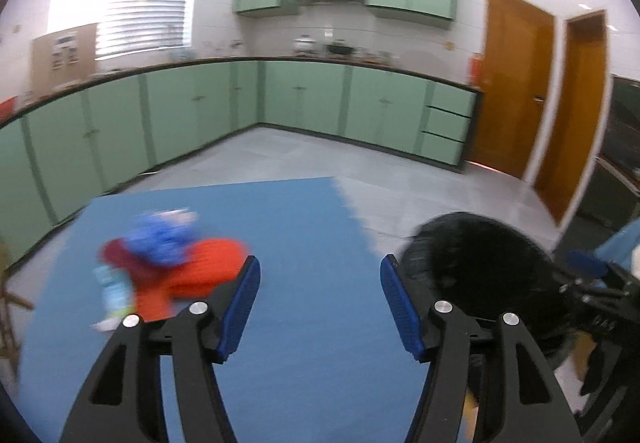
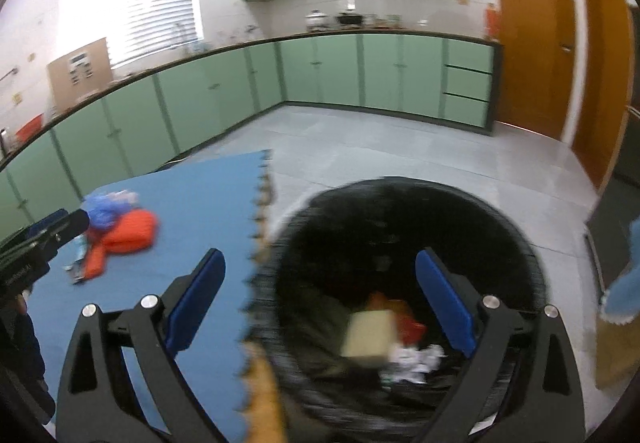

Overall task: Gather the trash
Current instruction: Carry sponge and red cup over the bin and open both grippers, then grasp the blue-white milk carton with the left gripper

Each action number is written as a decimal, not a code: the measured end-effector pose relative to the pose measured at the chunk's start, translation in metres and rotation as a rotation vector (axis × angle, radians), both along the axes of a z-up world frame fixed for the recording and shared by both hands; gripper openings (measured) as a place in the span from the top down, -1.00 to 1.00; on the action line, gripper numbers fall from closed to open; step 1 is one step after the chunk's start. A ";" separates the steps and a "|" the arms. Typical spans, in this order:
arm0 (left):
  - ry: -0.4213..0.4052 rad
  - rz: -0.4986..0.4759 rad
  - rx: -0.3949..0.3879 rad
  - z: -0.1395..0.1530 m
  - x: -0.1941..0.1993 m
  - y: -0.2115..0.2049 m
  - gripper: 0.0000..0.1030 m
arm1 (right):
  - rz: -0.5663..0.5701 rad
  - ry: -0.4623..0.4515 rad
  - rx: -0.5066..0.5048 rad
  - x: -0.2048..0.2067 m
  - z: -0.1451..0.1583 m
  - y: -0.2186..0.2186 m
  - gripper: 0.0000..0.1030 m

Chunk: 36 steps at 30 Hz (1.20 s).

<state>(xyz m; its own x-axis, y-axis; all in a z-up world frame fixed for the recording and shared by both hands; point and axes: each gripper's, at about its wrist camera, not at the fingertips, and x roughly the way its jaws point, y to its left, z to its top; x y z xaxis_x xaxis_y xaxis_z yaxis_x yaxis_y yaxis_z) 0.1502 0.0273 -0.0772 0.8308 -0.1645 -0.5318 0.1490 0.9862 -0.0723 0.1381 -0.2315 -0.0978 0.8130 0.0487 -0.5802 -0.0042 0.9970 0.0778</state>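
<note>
Trash (image 2: pixel 116 231) lies in one blurred heap near the mat's (image 2: pixel 200 195) left edge: a blue bag on an orange one, with small pale scraps beside them. One blue foam mat covers part of the grey tiled floor (image 2: pixel 400 147); one black bin (image 2: pixel 400 211) stands just off its toothed right edge, holding a tan box, red bits and white paper. Green cupboards (image 2: pixel 320 71) line two walls under a counter, with one blinded window (image 2: pixel 128 3) and two brown doors (image 2: pixel 532 39). Left gripper (image 1: pixel 320 303) and right gripper (image 2: pixel 320 295) both have jaws spread wide with nothing between them.
</note>
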 end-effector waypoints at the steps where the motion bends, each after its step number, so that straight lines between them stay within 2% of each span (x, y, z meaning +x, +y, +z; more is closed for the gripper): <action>1: 0.000 0.035 0.013 -0.002 -0.003 0.017 -0.20 | 0.016 -0.001 -0.001 0.002 0.001 0.011 -0.81; 6: 0.017 0.183 0.043 -0.013 -0.011 0.084 -0.20 | 0.109 -0.009 -0.002 0.015 0.002 0.070 -0.81; 13: 0.069 0.276 0.055 -0.040 -0.009 0.135 -0.20 | 0.191 -0.002 -0.011 0.033 -0.008 0.136 -0.81; 28: 0.207 0.320 0.029 -0.089 0.033 0.151 -0.20 | 0.214 0.081 -0.018 0.075 -0.053 0.169 -0.81; 36: 0.304 0.380 -0.042 -0.112 0.059 0.165 -0.20 | 0.229 0.099 -0.024 0.087 -0.063 0.177 -0.81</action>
<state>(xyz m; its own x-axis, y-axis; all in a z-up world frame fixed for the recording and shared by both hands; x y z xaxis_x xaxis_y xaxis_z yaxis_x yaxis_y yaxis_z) 0.2088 0.1925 -0.1888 0.6444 0.0934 -0.7589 -0.2548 0.9620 -0.0979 0.2250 -0.0549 -0.1612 0.7218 0.2104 -0.6593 -0.2233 0.9725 0.0658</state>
